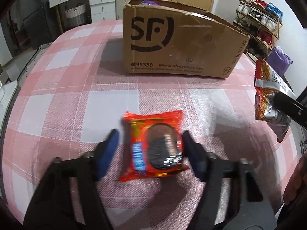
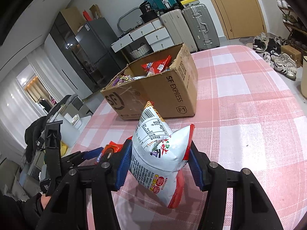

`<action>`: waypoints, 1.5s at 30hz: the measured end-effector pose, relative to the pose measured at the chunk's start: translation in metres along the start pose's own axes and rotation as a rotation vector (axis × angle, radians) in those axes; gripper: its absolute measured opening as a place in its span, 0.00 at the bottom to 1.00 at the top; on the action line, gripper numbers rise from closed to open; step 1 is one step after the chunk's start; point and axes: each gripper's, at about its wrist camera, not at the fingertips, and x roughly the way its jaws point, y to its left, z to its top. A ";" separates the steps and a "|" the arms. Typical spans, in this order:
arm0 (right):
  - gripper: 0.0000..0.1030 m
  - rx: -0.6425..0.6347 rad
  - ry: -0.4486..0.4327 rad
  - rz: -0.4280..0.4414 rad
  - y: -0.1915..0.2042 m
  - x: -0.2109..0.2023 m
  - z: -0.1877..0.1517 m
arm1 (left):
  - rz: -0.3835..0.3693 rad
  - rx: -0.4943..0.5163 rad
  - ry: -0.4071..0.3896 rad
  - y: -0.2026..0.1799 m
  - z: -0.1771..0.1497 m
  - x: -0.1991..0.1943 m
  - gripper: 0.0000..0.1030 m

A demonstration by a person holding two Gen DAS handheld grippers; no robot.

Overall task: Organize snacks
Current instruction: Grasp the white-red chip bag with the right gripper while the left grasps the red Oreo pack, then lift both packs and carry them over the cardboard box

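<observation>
An orange cookie packet (image 1: 153, 145) lies flat on the pink checked tablecloth (image 1: 67, 88). My left gripper (image 1: 149, 145) is open, its blue fingers on either side of the packet, the left one apart from it. My right gripper (image 2: 159, 153) is shut on a white and red snack bag (image 2: 159, 153) and holds it just above the cloth (image 2: 249, 115). That bag also shows in the left wrist view (image 1: 268, 95) at the right. The open SF cardboard box (image 1: 178, 44) stands behind, with several snack packets (image 2: 155, 65) inside it in the right wrist view.
The box (image 2: 153, 92) stands at the table's far side. The left gripper (image 2: 92, 153) and the orange packet (image 2: 109, 149) show at the left in the right wrist view. Suitcases (image 2: 199, 28), drawers and a shoe rack (image 1: 259, 25) stand beyond the table.
</observation>
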 end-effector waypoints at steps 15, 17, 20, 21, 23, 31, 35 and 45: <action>0.55 -0.016 -0.035 -0.004 0.013 -0.026 -0.001 | -0.077 0.016 -0.062 -0.005 -0.009 -0.046 0.39; 0.55 -0.022 -0.043 -0.003 0.016 -0.032 -0.001 | -0.083 0.017 -0.079 -0.006 -0.009 -0.058 0.39; 0.55 -0.027 -0.059 0.009 0.023 -0.043 0.000 | -0.093 0.025 -0.106 -0.010 -0.007 -0.075 0.39; 0.55 -0.027 -0.063 0.013 0.025 -0.046 0.001 | -0.097 0.028 -0.113 -0.011 -0.007 -0.080 0.39; 0.55 -0.032 -0.073 0.022 0.031 -0.053 0.002 | -0.103 0.036 -0.132 -0.013 -0.005 -0.093 0.39; 0.55 -0.069 -0.110 0.055 0.060 -0.081 0.014 | -0.142 0.055 -0.205 -0.020 0.009 -0.146 0.39; 0.55 -0.089 -0.126 0.070 0.072 -0.093 0.023 | -0.144 0.072 -0.255 -0.022 0.018 -0.175 0.40; 0.55 -0.165 -0.190 0.085 0.105 -0.125 0.065 | -0.153 0.118 -0.351 -0.028 0.049 -0.240 0.40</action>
